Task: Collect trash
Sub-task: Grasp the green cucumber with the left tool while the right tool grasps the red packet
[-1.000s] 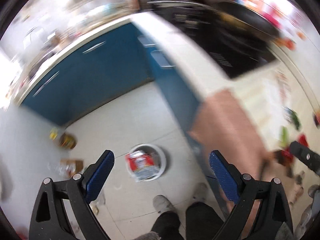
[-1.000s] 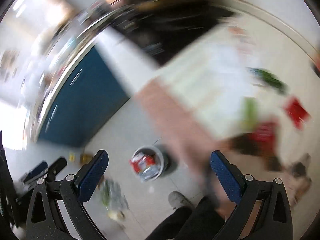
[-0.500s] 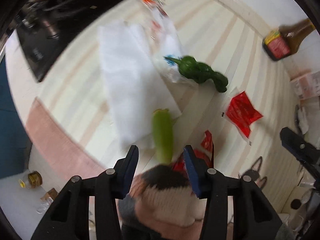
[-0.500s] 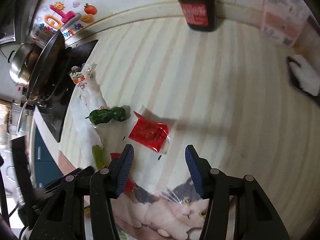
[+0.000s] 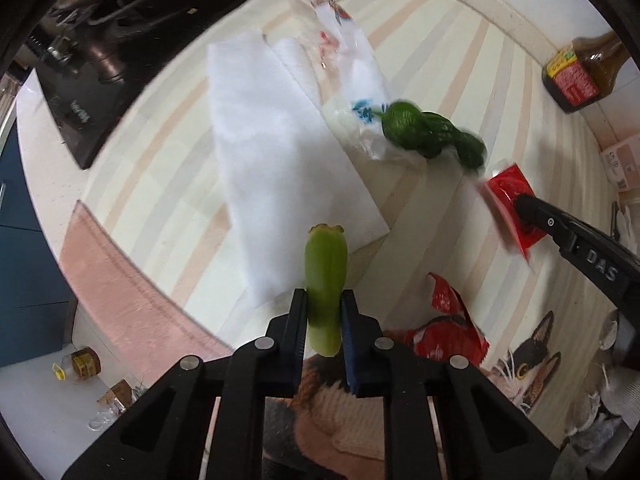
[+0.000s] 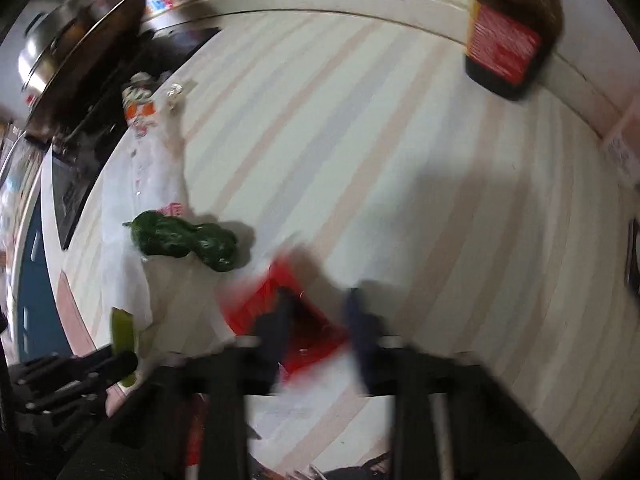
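Both hand-held grippers had been swung away from the bucket on the floor, seen a second earlier, and brought down over the striped tabletop (image 5: 460, 60). A pale green vegetable scrap (image 5: 325, 280) was pinched by the left hand-held gripper (image 5: 325, 322), whose jaws were closing on its lower end, so that its cut tip stood clear beyond the jaws, over the edge of a white paper sheet (image 5: 276, 152). It appeared to have been taken by that end so that it could be lifted cleanly off the sheet.

To the right, a red sachet (image 6: 296, 320) was reached by the right hand-held gripper (image 6: 320, 320). Its blurred view showed the sachet between the fingers; from the left view, its tip was seen pressed on the sachet's middle, and the jaws were judged pressed together on it.

Left lying on the tabletop were a dark green pepper (image 5: 432, 134) on a clear plastic bag (image 5: 352, 60) and a torn red wrapper (image 5: 448, 328), presumably to be collected later. A brown sauce bottle (image 5: 580, 72) stood at the tabletop's far edge, well apart.
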Tool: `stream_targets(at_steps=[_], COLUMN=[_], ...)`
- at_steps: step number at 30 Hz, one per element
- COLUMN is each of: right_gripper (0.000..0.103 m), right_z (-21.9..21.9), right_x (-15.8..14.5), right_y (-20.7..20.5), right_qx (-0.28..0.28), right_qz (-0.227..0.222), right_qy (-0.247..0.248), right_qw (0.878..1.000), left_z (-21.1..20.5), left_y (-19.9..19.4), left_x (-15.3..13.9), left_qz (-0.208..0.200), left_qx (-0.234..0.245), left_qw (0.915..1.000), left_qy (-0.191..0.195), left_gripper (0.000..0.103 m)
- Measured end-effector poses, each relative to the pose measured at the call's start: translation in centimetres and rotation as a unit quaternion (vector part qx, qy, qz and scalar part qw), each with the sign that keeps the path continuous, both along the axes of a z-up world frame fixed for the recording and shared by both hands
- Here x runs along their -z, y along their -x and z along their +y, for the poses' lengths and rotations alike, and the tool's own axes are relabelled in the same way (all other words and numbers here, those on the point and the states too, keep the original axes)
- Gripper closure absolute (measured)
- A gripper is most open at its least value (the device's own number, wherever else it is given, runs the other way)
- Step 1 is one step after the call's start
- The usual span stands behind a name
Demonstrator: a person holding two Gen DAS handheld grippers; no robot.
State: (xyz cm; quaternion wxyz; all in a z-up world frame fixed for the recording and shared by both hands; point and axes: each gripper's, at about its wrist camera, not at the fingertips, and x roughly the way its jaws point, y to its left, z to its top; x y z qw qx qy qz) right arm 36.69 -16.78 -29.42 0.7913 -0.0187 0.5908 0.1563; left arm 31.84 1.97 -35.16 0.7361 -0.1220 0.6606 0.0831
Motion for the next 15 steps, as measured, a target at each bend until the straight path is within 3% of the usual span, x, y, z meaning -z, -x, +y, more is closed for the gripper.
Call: stream_targets(at_steps=[10,15], right_gripper=[0.099,0.099], right_z=[-0.2,1.9], right_x=[-6.6,-10.3], right_y=[3.6,5.6], right_qx=[-0.001,-0.02], right_qz=[-0.06,-0.078], right_qy=[-0.041,-0.064], right_qw=[0.997,0.995], left_z=[3.1,5.3], left_y=[5.0,7.1], left_x=[-5.2,-7.9], left_qz=[-0.062,-0.093], left_qx=[-0.047,-0.069], left_qw=[0.9968,0.9926], left_qy=[-0.02,-0.037], left_gripper=[0.091,0.091])
